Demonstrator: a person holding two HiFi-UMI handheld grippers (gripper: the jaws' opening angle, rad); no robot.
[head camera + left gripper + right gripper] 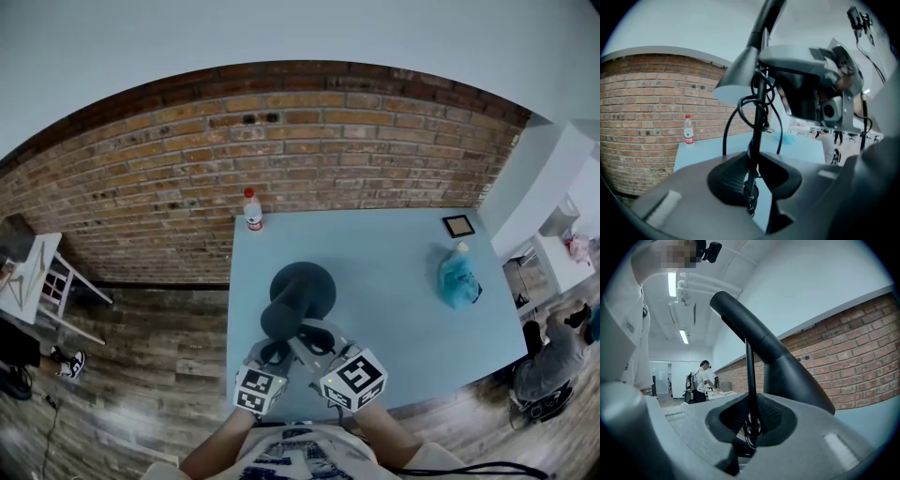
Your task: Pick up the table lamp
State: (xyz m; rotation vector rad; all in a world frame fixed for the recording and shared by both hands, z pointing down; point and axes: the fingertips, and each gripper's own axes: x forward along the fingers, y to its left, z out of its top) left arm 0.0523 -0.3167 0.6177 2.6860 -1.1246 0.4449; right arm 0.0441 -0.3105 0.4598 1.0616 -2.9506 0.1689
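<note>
A black table lamp stands over the light blue table near its front edge, round base below and cone shade nearer to me. My left gripper and right gripper sit side by side at the lamp. In the left gripper view the thin lamp stem, with its cord looped round it, is pinched between the jaws, under the shade. In the right gripper view the stem is likewise clamped between the ribbed pads. Whether the base touches the table is hidden.
A water bottle with a red cap stands at the table's far left corner. On the table's right side lie a blue bag and a small dark-framed square. A brick wall runs behind, with white furniture and a crouching person at right.
</note>
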